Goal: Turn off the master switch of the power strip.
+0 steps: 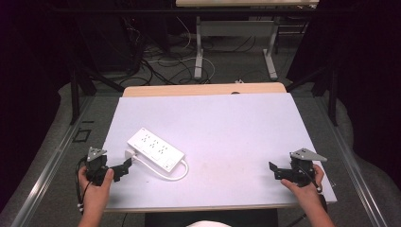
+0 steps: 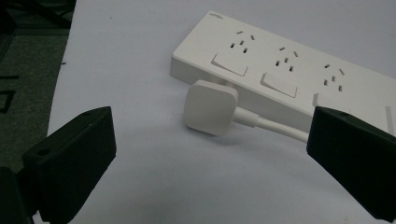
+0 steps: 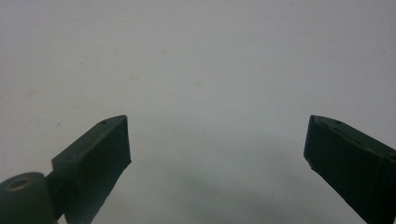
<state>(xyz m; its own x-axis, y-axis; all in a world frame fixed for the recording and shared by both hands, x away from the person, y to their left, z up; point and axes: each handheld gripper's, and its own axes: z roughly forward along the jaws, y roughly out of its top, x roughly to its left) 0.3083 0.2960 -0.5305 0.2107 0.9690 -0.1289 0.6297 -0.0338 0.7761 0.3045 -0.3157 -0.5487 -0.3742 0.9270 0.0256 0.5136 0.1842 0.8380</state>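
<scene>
One white power strip (image 2: 289,74) is seen on the tabletop (image 1: 227,127), its single plug (image 2: 210,107) lying just ahead of the left gripper (image 2: 210,154), jaws spread wide. The right gripper (image 3: 217,149), jaws also wide, is held well apart.

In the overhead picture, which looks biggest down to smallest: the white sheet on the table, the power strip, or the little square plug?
1. White sheet, by far the largest.
2. Power strip.
3. Square plug, smallest, lying against the strip beside the left gripper.
</scene>
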